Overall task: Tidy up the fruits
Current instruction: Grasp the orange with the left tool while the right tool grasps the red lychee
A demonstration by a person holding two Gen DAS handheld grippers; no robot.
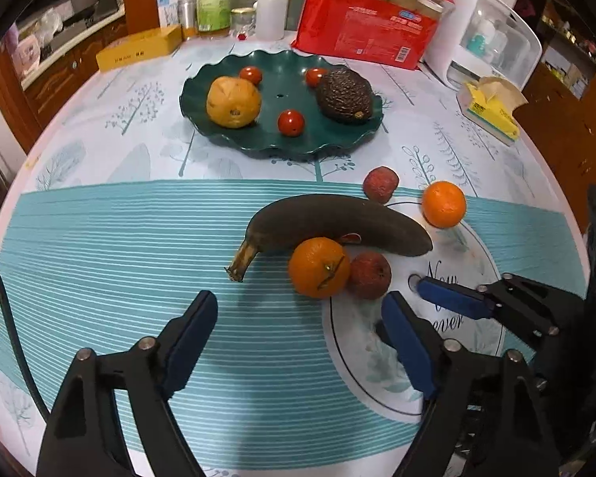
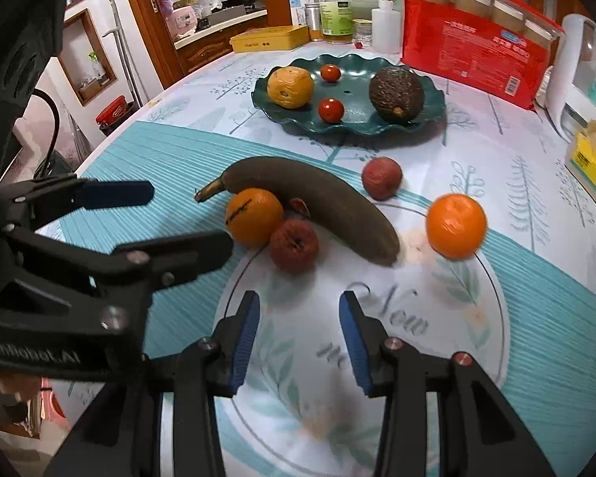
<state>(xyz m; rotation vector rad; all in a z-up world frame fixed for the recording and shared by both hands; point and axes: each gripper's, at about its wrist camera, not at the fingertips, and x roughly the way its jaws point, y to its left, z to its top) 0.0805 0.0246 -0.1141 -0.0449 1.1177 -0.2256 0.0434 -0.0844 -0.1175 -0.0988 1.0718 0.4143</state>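
A dark green scalloped plate [image 1: 226, 137] [image 2: 361, 125] at the back holds a yellow fruit [image 1: 233, 101], an avocado [image 1: 343, 95] and three cherry tomatoes [image 1: 291, 122]. On the tablecloth in front lie a brown overripe banana [image 1: 337, 222] [image 2: 322, 202], an orange [image 1: 319, 267] [image 2: 254, 216] touching it, a wrinkled red fruit [image 1: 368, 275] [image 2: 294, 244], a second orange [image 1: 444, 204] [image 2: 455, 225] and a second red fruit [image 1: 380, 184] [image 2: 381, 178]. My left gripper [image 1: 300, 306] is open and empty just before the near orange. My right gripper [image 2: 299, 308] is open and empty near the red fruit.
At the back stand a red package [image 1: 365, 35], bottles [image 1: 213, 4], a yellow box [image 1: 139, 49] and a white appliance [image 1: 484, 35]. A yellow tissue box [image 1: 490, 109] sits at the right. Wooden cabinets [image 1: 59, 67] lie beyond the table's left edge.
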